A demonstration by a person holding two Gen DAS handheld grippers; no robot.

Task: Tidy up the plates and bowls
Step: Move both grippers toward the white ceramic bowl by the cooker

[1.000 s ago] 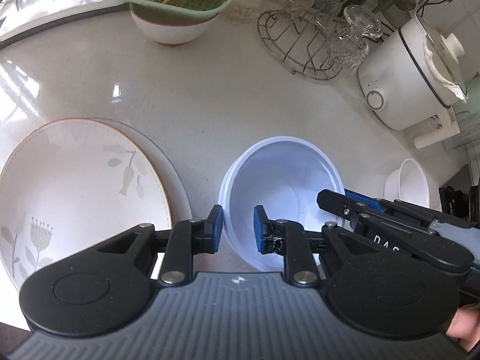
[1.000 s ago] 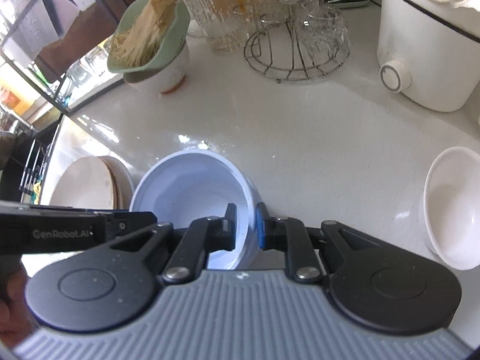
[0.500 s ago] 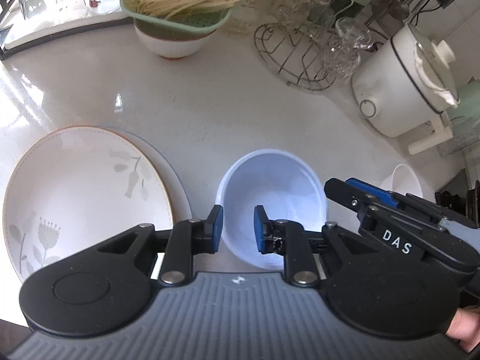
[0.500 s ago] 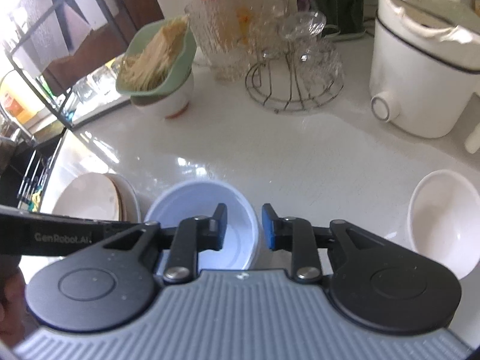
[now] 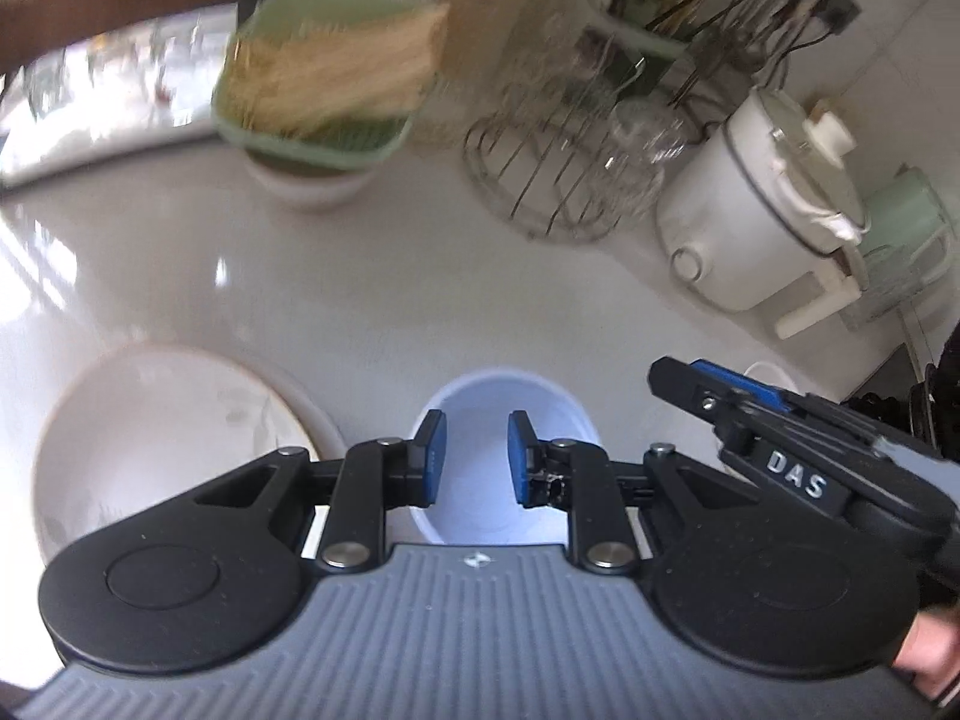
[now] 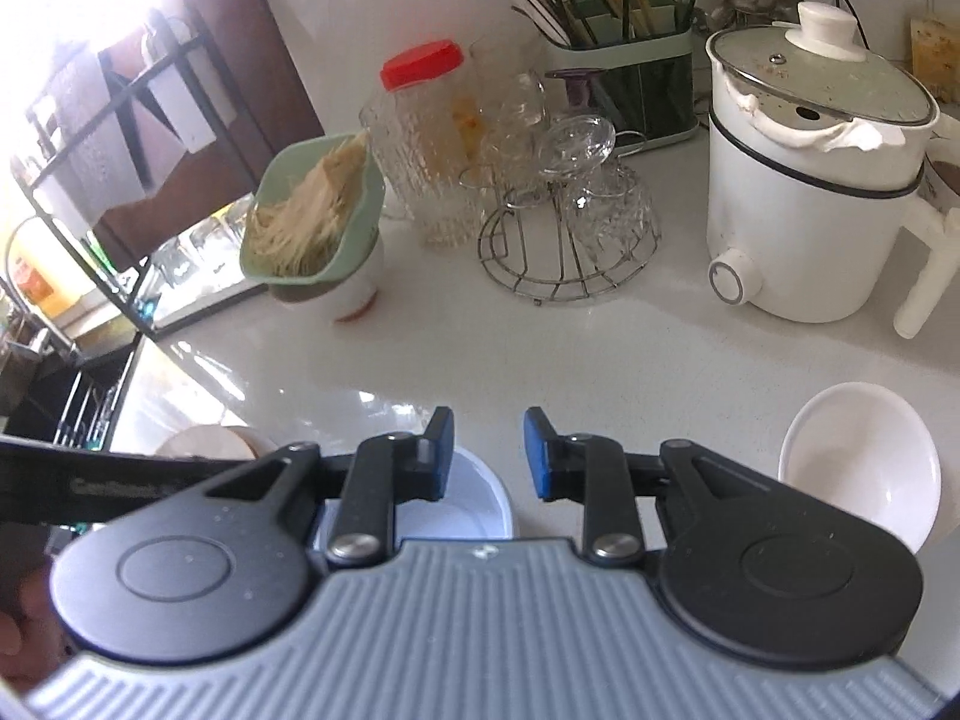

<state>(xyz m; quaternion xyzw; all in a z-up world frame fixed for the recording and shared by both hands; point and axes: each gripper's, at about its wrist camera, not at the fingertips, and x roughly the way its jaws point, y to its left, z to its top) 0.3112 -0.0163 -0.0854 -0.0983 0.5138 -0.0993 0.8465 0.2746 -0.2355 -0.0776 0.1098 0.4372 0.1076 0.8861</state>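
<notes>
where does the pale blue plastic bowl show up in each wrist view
Left wrist view: the pale blue plastic bowl sits low at centre, seen between the open left gripper fingers, right of the stacked white plates.
Right wrist view: its rim peeks out low, left of centre, partly behind the open right gripper.
Shared landmark: the white electric cooking pot, at the right in both.

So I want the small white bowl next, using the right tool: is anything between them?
Nothing visible does. The right tool is open, with bare counter between it and the small white bowl to its right. The blue bowl sits left, clear.
</notes>
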